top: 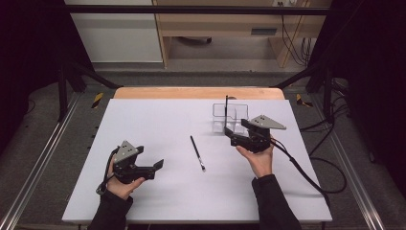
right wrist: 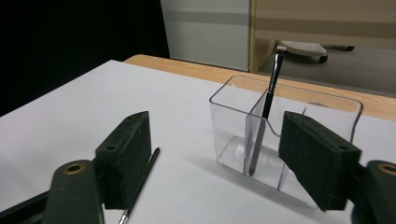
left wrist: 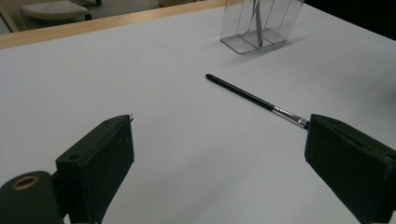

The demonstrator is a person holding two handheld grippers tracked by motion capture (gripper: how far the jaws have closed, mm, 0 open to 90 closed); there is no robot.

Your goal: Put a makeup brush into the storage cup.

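The right tool (top: 237, 128), held from below in a raised hand (top: 261, 158) with the forearm coming up from the desk's near edge, sits just in front of a clear plastic organiser (top: 230, 117), its jaws spread wide and gripping nothing; in the right gripper view the organiser (right wrist: 285, 140) stands between and beyond the two jaws. The left tool (top: 152, 168) rests low at the near left of the desk, cradled in the other hand (top: 122, 184) and angled toward the centre, its jaws likewise wide apart and empty. A black-handled brush (top: 197, 153) lies flat on the white desk (top: 143, 124) between the two tools, its silver ferrule and bristles toward the person; in the left gripper view the brush (left wrist: 254, 99) runs to just behind the right-hand jaw. The organiser is split by clear dividers, and a second brush (right wrist: 266, 112) stands in one compartment, leaning slightly, bristles up above the rim.
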